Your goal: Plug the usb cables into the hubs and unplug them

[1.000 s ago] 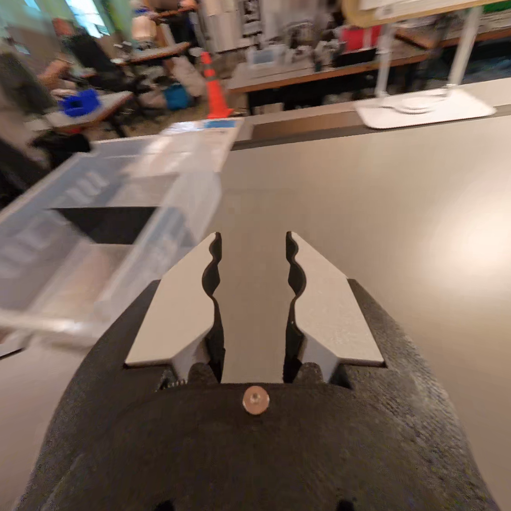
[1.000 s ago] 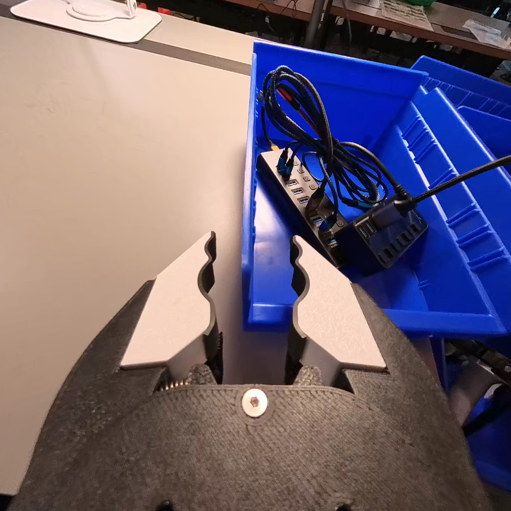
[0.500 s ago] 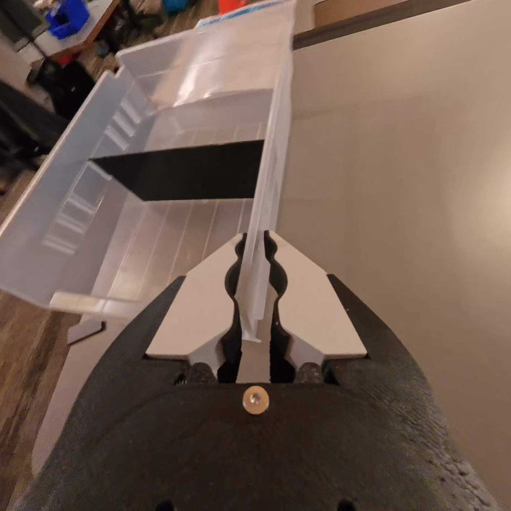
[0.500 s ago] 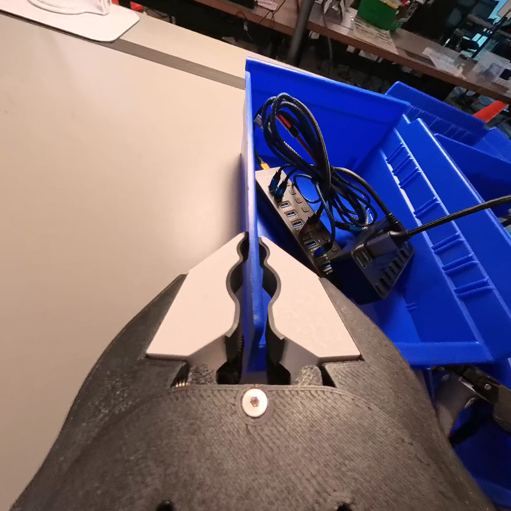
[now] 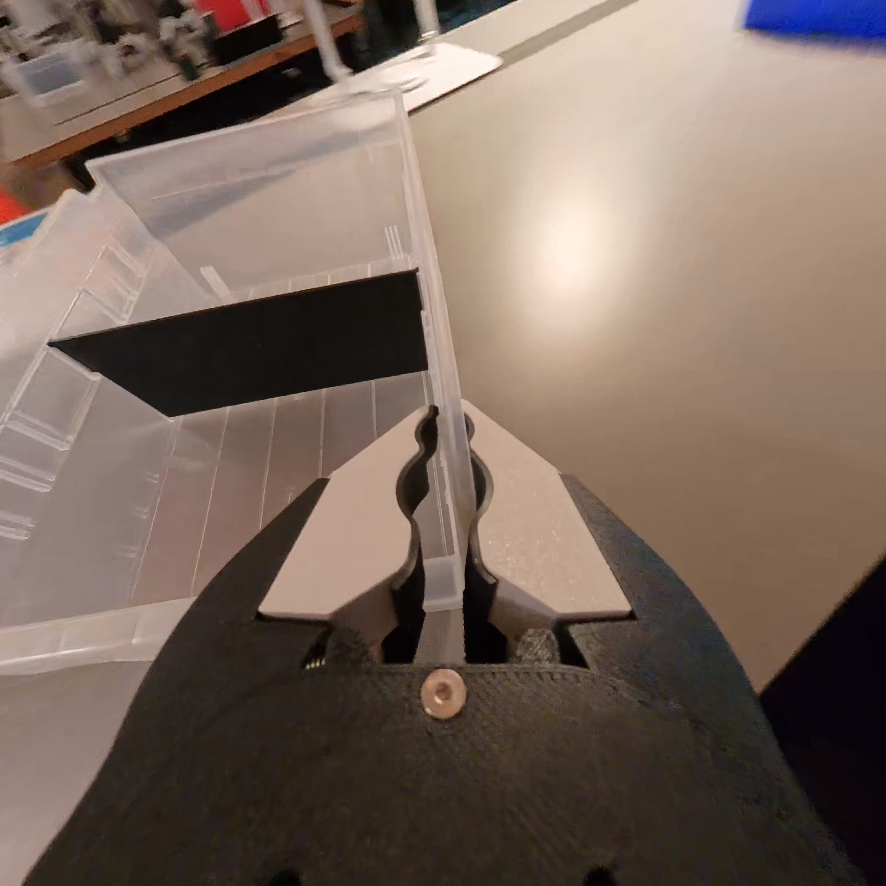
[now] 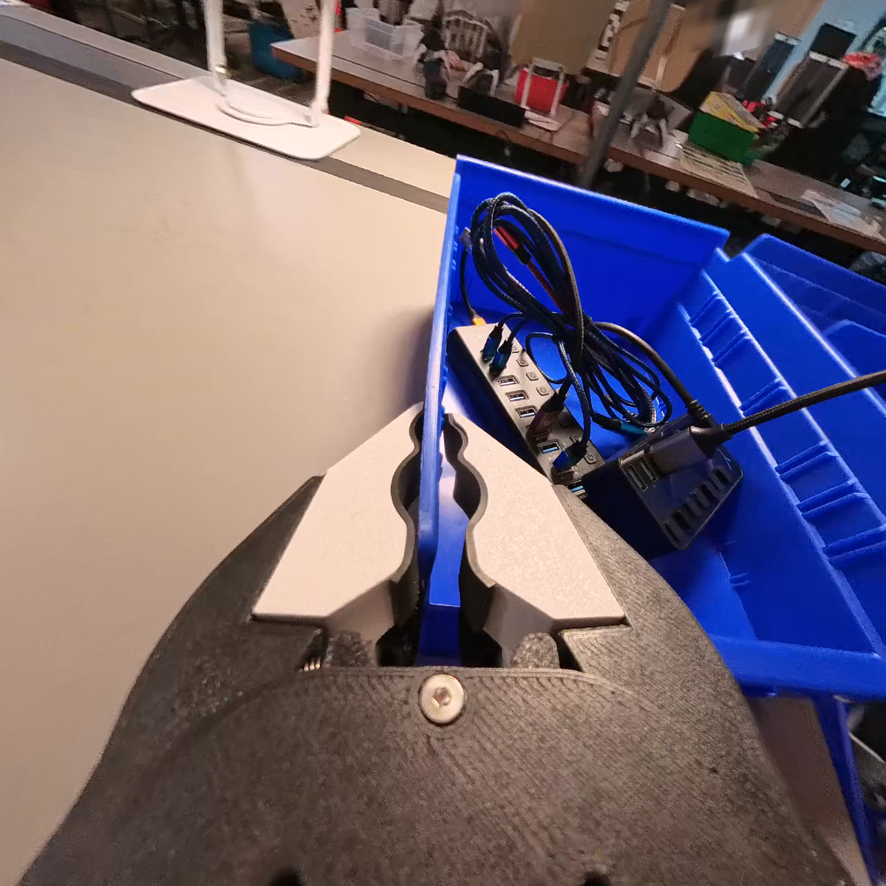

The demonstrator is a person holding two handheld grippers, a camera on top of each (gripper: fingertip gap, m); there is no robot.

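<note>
A pale beige surface (image 6: 192, 297) catches a soft light glare, with cluttered wooden benches (image 6: 623, 139) blurred behind it.

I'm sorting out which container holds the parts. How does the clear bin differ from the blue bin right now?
The clear bin is see-through plastic; the blue bin is opaque. The clear bin holds only a black divider; the blue bin holds two USB hubs and tangled cables. Shared: each has a side wall clamped in a claw, the left claw on the clear one, the right claw on the blue.
</note>
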